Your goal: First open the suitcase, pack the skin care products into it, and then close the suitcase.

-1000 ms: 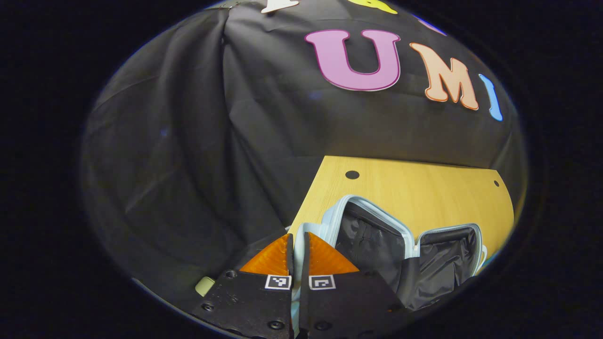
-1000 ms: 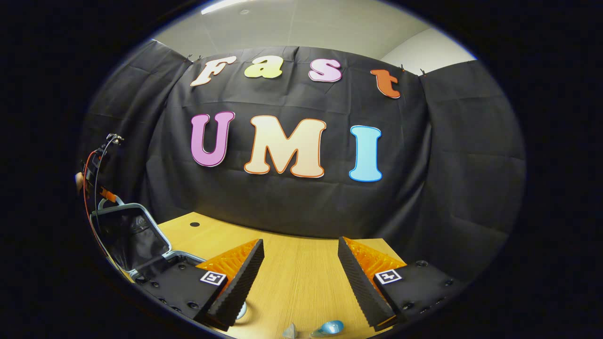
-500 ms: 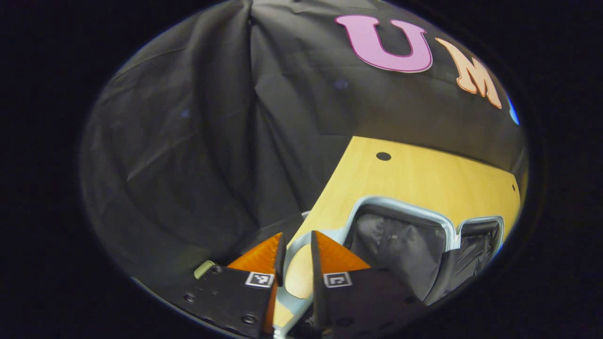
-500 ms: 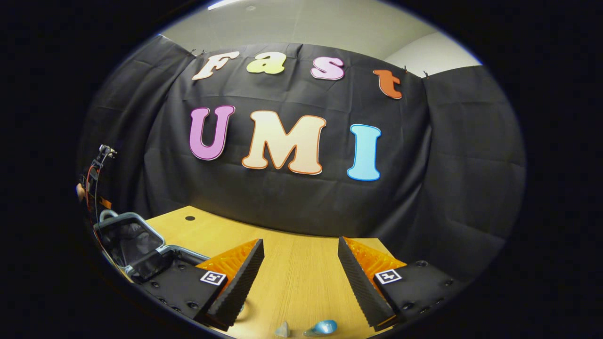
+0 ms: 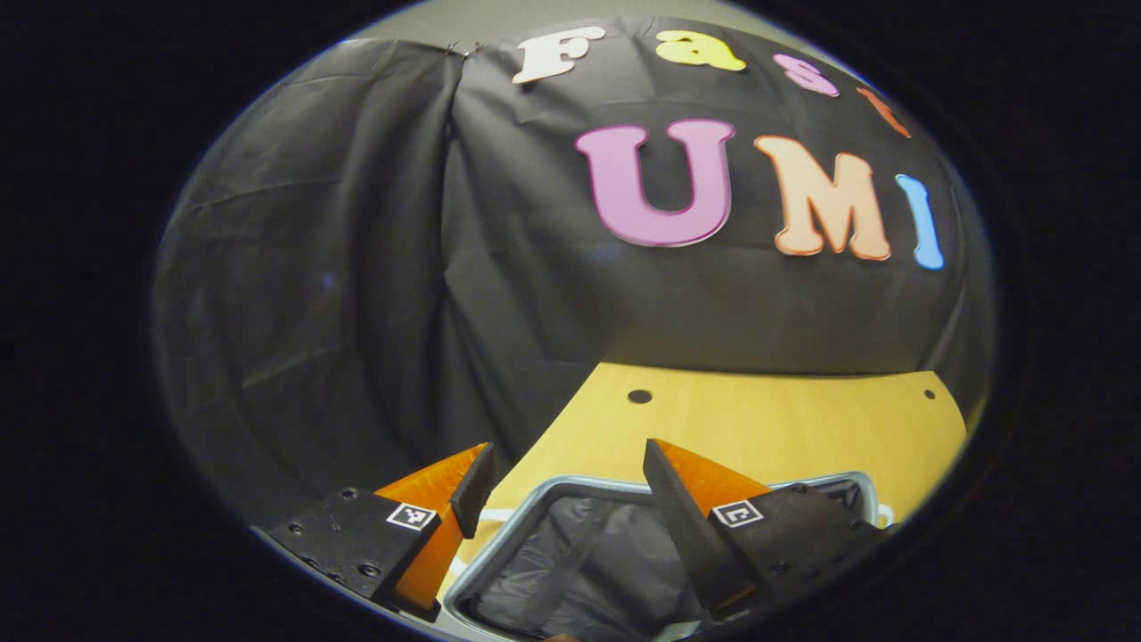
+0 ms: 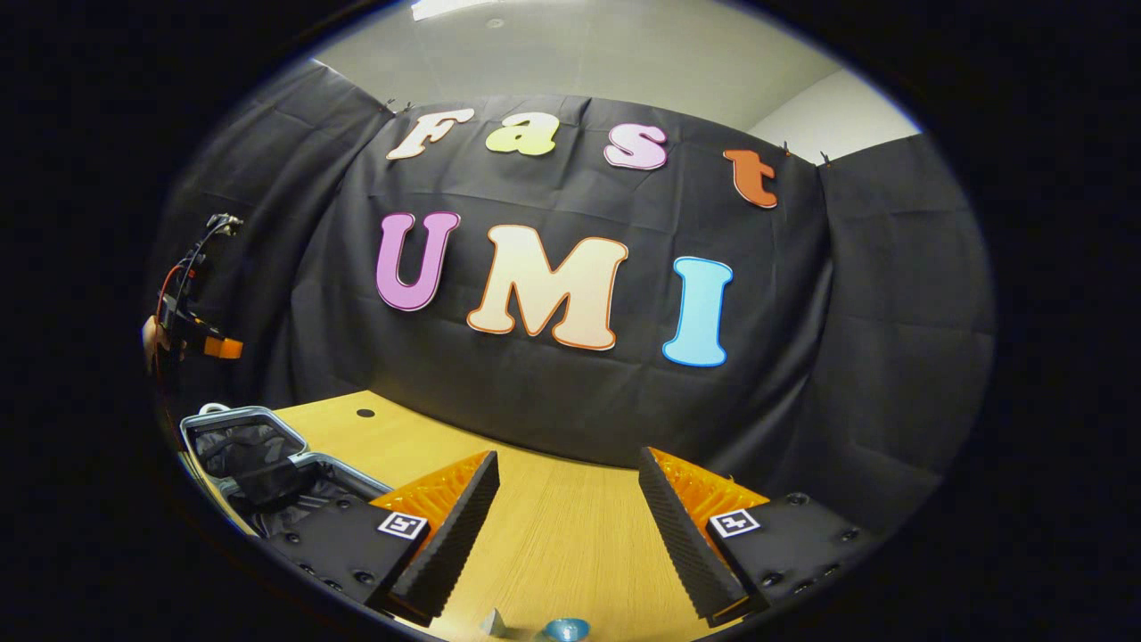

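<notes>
**Suitcase lay open, both grippers empty**

In the left gripper view, the left gripper [image 5: 566, 473] hung with its fingers spread wide, holding nothing, above the open suitcase [image 5: 570, 571], whose dark lining faced up on the wooden table [image 5: 784, 428]. In the right gripper view, the right gripper [image 6: 569, 486] was also wide apart and empty over bare tabletop, the suitcase to its left. A small blue item [image 6: 567, 629] and a small grey piece [image 6: 493, 621] lay near its fingers.
</notes>
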`<state>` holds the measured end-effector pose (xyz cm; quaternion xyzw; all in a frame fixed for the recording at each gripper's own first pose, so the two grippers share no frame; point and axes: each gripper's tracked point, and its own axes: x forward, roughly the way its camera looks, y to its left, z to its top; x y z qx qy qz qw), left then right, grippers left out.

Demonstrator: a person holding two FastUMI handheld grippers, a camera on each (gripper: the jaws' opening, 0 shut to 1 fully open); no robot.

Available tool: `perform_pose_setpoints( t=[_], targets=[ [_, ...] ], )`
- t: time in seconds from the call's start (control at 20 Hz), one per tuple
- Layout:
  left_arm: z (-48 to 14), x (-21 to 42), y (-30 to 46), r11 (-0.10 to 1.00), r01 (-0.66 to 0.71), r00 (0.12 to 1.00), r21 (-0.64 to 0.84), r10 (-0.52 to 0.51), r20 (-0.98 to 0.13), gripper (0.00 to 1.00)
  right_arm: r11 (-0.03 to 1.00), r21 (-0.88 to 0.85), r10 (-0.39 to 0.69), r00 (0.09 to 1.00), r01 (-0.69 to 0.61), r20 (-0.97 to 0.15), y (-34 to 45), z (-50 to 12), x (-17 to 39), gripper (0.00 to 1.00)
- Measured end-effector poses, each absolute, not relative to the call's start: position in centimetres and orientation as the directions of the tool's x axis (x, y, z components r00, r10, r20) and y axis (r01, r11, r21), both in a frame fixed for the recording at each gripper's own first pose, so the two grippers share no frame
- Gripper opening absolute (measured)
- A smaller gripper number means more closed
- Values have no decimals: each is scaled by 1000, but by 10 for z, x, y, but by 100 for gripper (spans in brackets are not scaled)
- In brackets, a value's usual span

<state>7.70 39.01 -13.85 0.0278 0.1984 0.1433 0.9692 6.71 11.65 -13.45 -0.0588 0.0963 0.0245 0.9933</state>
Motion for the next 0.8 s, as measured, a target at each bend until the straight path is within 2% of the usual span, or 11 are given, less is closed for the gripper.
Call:
perform_pose_setpoints(
  t=[0.4, 0.8],
  targets=[
    [-117, 87, 221, 996, -79, 940, 34, 86, -331, 96, 997, -63, 39, 979, -53, -198, 74, -138, 62, 98],
    [-149, 71, 107, 997, 34, 909, -73, -61, -412, 97, 997, -45, 54, 981, -63, -184, 45, -132, 52, 98]
  ],
)
